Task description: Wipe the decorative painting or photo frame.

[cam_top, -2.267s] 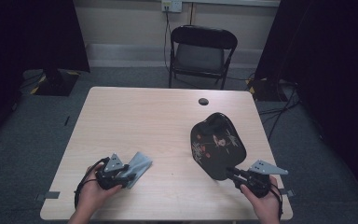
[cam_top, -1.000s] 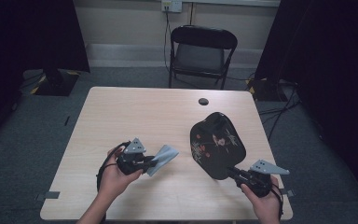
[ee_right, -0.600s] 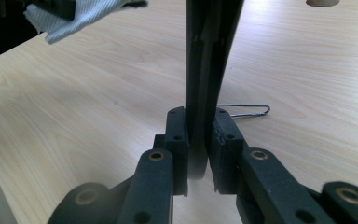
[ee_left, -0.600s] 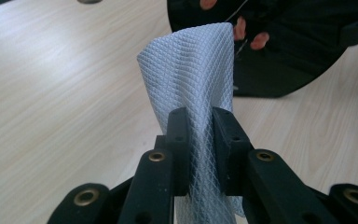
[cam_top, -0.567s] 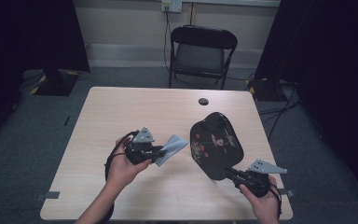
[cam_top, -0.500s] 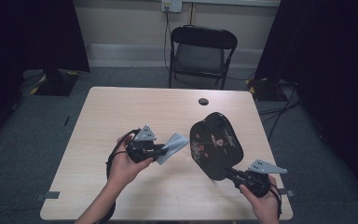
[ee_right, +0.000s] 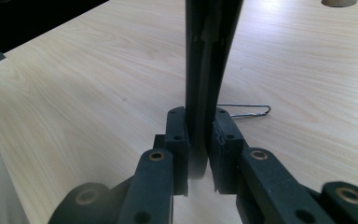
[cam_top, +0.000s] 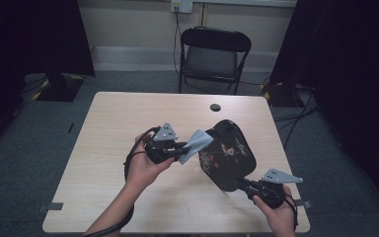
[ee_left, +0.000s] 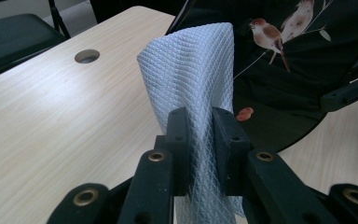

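- High view: left gripper pinching cloth, aiming toward 3 o'clock, nearly touching tray.
- Right gripper clamping tray's rim at 5 o'clock.

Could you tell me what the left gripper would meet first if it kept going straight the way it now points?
Most likely the black lacquered tray with painted birds, which the right gripper holds tilted by its edge. The left gripper points at it, and the pale blue waffle-weave cloth in its jaws would touch first. Depth is unclear.
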Action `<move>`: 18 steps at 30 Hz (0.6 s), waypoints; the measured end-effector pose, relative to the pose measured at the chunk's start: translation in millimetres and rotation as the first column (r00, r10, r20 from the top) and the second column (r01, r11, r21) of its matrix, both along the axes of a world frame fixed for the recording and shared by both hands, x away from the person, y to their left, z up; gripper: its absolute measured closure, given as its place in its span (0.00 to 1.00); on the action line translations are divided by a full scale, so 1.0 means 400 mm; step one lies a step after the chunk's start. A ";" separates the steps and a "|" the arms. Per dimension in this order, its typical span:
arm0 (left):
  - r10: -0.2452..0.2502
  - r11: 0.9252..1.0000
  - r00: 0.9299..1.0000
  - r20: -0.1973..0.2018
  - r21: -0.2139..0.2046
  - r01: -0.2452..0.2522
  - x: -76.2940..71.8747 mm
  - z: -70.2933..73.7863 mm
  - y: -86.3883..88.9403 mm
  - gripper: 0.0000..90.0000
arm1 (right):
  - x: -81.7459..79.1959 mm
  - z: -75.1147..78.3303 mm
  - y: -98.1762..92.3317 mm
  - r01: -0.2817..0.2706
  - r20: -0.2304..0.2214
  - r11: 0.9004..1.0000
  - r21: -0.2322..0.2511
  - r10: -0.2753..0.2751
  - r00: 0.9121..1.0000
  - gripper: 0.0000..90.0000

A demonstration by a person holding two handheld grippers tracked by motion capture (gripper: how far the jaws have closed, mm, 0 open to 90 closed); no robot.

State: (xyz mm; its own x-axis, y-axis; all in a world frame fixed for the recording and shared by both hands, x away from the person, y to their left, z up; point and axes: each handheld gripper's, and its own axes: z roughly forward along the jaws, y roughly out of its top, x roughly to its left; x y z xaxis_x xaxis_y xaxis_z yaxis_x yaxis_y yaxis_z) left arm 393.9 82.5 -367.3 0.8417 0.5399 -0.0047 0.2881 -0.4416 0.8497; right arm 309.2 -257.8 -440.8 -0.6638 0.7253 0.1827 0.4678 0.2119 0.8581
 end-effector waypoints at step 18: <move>-0.009 0.998 0.997 -0.076 0.062 0.014 0.031 -0.116 -0.043 0.87 | 0.002 0.000 0.003 -0.009 0.004 1.000 -0.005 0.009 1.000 0.89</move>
State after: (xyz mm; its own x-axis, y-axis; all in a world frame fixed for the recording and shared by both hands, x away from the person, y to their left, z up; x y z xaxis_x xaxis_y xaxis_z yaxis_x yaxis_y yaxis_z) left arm 406.5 65.4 -413.8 0.8465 0.5312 -0.0355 0.3450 -0.4966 0.7965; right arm 310.2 -256.6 -440.7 -0.6708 0.7203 0.1766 0.4628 0.2204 0.8586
